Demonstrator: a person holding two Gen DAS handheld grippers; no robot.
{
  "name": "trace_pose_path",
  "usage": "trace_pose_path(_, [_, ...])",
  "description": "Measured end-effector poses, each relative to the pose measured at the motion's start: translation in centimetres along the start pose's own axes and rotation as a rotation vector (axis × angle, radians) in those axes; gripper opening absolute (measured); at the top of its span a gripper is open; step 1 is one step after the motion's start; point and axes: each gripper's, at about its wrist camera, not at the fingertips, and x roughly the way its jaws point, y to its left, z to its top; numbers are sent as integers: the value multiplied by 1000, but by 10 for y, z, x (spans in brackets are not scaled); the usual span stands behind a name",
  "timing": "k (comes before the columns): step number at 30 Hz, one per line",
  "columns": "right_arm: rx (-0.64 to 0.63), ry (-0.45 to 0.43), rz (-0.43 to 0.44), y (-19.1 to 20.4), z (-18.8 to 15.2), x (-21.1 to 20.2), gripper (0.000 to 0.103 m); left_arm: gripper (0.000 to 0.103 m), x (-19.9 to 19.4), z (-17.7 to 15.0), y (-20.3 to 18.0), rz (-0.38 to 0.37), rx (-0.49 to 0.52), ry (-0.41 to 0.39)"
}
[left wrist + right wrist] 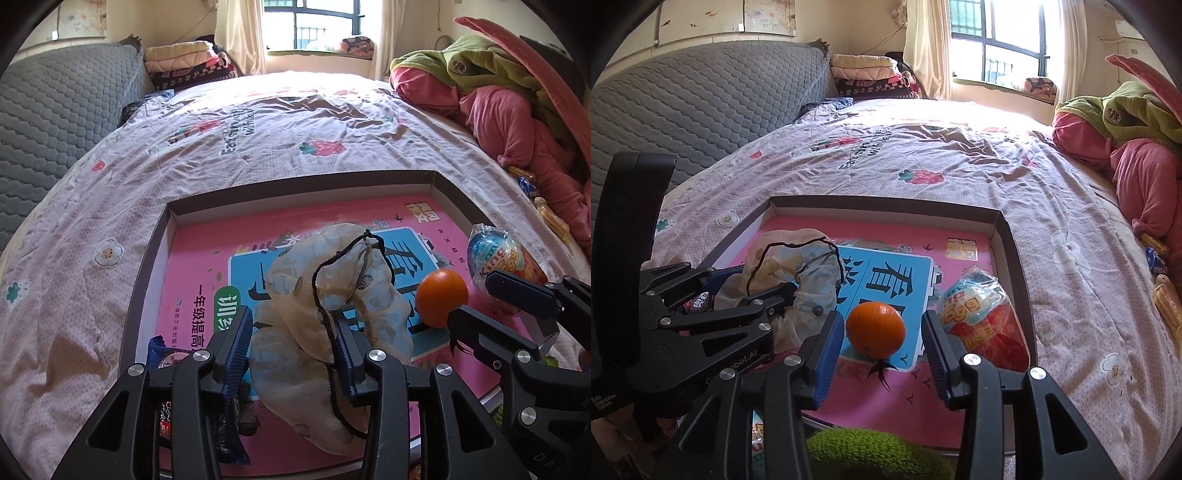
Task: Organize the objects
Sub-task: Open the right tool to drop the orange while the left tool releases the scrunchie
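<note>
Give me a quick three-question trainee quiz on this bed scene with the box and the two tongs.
1. True or false: the orange is inside the shallow box.
2. What sits between the fingers of the left tongs? A snack packet; B sheer drawstring pouch; C orange.
3. Fill in: the right tongs stand ___ around the orange, pads clear of it.
Key: 1 true; 2 B; 3 open.
</note>
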Motion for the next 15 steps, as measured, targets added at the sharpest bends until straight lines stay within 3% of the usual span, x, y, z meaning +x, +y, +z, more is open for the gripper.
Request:
trace_pose_path(5, [1,-15,0,1,0,-3,45,51,-3,2,4,-2,-19,-9])
trace_pose_path(15, [36,-57,1,-6,3,-12,47,54,-4,3,8,-34,-58,-8])
